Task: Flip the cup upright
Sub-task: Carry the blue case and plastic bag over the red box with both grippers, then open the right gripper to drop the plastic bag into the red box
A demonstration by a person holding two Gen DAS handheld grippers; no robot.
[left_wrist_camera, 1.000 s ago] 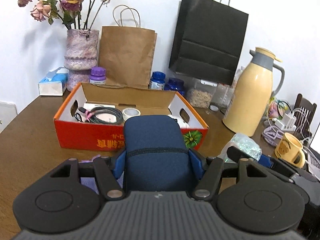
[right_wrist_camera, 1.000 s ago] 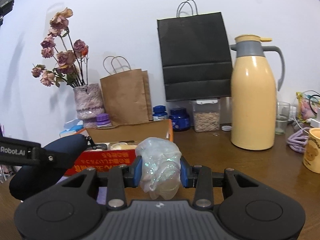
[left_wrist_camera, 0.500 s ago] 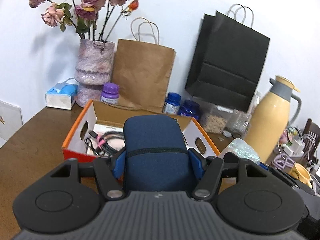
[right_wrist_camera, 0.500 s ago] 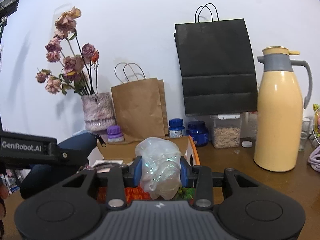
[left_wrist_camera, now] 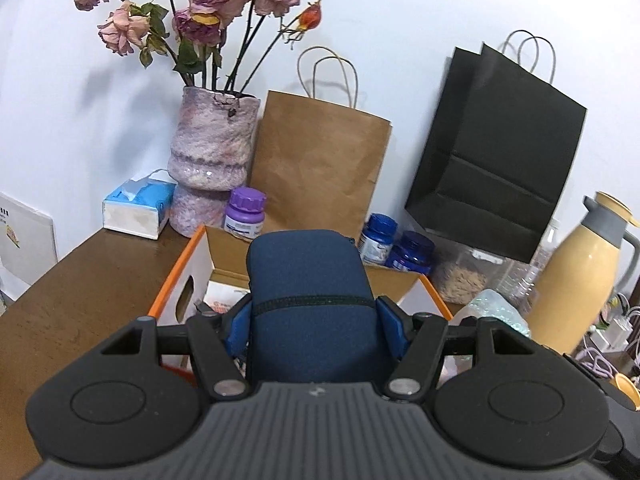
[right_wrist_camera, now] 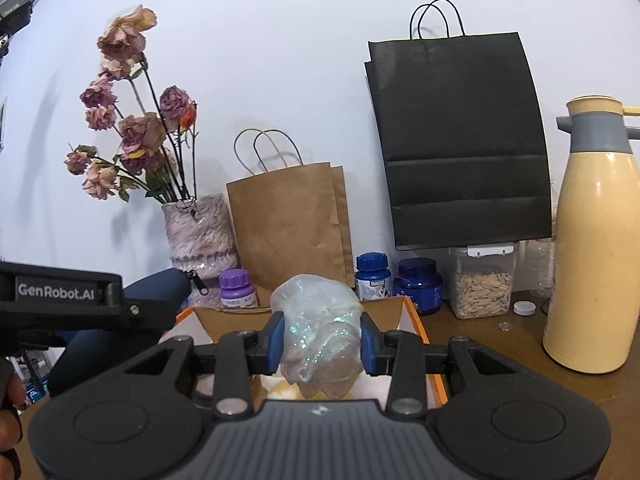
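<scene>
My left gripper (left_wrist_camera: 312, 312) is shut on a navy blue fabric pouch (left_wrist_camera: 308, 276), held above the open orange-and-white box (left_wrist_camera: 180, 280). In the right wrist view my right gripper (right_wrist_camera: 322, 340) is shut on a crumpled clear glittery plastic bag (right_wrist_camera: 316, 312), also over the box (right_wrist_camera: 414, 316). The pouch (right_wrist_camera: 160, 288) shows there at the left, behind the left gripper's black body. That bag (left_wrist_camera: 496, 308) appears to the right in the left wrist view. A yellow mug (left_wrist_camera: 626, 390) peeks out at the lower right edge, mostly hidden.
Along the white wall stand a vase of dried roses (left_wrist_camera: 212, 152), a brown paper bag (left_wrist_camera: 320, 168), a black paper bag (left_wrist_camera: 492, 152), several pill bottles, a jar of seeds (right_wrist_camera: 480, 284) and a tall cream thermos (right_wrist_camera: 592, 260). A tissue box (left_wrist_camera: 136, 208) sits at the left.
Both grippers have moved forward and a little up over the box toward the wall, so the vase and bags look closer. Each still holds its item.
</scene>
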